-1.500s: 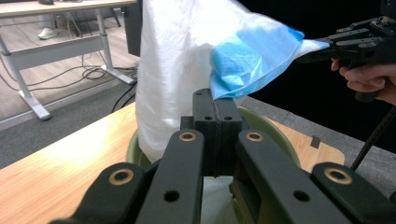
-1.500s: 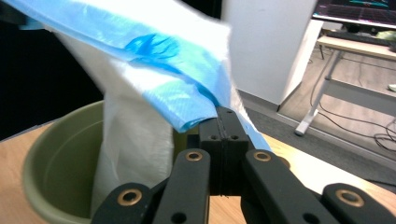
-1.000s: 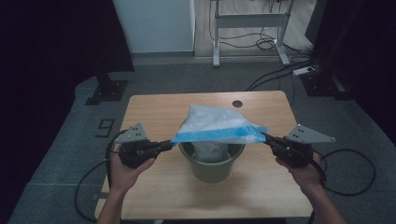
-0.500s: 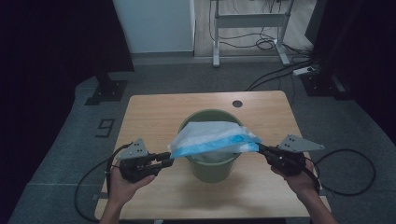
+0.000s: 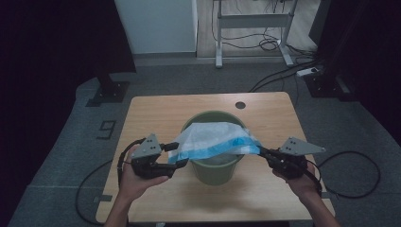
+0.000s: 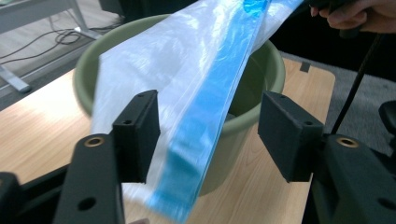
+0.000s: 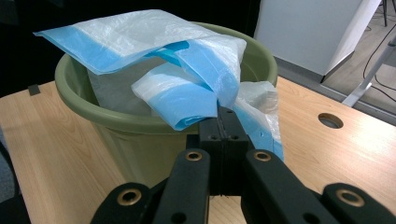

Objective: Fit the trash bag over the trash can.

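A green bucket (image 5: 213, 168) stands at the middle of the wooden table (image 5: 156, 111). A translucent white bag with a blue band (image 5: 215, 139) lies stretched over the bucket's mouth. My left gripper (image 5: 173, 156) sits at the bag's left end, open, and the blue band (image 6: 196, 140) runs loose between its spread jaws (image 6: 208, 135). My right gripper (image 5: 261, 152) is at the bucket's right side, shut on the bag's gathered corner (image 7: 219, 122). The bag (image 7: 140, 32) drapes back from there across the bucket's rim (image 7: 135, 123).
A round cable hole (image 5: 240, 105) sits in the table's far right part. Cables (image 5: 350, 189) trail from both grippers over the grey floor. A white cabinet (image 5: 158, 26) and a desk frame (image 5: 253, 21) stand beyond the table.
Both grippers came down and toward the person, lowering the stretched bag onto the bucket. The left gripper, shut on the bag before, now has its jaws apart.
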Demonstrator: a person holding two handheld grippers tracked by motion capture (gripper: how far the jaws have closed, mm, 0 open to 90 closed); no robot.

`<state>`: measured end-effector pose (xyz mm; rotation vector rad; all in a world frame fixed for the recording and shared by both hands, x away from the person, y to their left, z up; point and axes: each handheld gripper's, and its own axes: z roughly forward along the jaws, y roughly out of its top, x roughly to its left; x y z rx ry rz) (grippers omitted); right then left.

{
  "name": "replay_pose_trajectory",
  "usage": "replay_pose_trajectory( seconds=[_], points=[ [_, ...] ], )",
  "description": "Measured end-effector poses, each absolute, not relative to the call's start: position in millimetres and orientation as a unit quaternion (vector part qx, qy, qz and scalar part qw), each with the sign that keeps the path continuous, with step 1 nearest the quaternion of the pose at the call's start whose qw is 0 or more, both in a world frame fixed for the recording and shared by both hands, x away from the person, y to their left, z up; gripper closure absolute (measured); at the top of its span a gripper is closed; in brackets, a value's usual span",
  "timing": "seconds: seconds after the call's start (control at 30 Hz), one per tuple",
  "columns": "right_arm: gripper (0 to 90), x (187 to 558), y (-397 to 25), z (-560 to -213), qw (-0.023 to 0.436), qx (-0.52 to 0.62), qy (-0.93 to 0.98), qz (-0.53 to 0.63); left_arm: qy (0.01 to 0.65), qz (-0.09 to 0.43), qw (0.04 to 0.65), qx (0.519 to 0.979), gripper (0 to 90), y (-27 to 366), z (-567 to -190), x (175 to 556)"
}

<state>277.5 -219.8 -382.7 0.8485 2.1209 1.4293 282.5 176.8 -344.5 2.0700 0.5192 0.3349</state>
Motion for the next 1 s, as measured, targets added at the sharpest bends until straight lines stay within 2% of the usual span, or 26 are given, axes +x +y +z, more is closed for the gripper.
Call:
replay_pose_trajectory(
  seconds=[0.27, 0.63, 0.83, 1.0],
  points=[
    [89.1, 277, -224, -381, 0.221, 0.306, 0.764, 0.524, 0.197, 0.134, 0.440, 0.866, 34.3, 164, -349, 299],
    [89.1, 277, -224, -379, 0.217, 0.299, 0.761, 0.533, 0.202, 0.114, 0.435, 0.870, 29.0, 169, -360, 306],
    [89.0, 277, -222, -380, 0.216, 0.298, 0.762, 0.532, 0.211, 0.100, 0.437, 0.869, 33.6, 174, -365, 310],
    [89.0, 278, -223, -381, 0.215, 0.301, 0.762, 0.531, 0.214, 0.088, 0.447, 0.864, 41.3, 179, -365, 313]
  ],
)
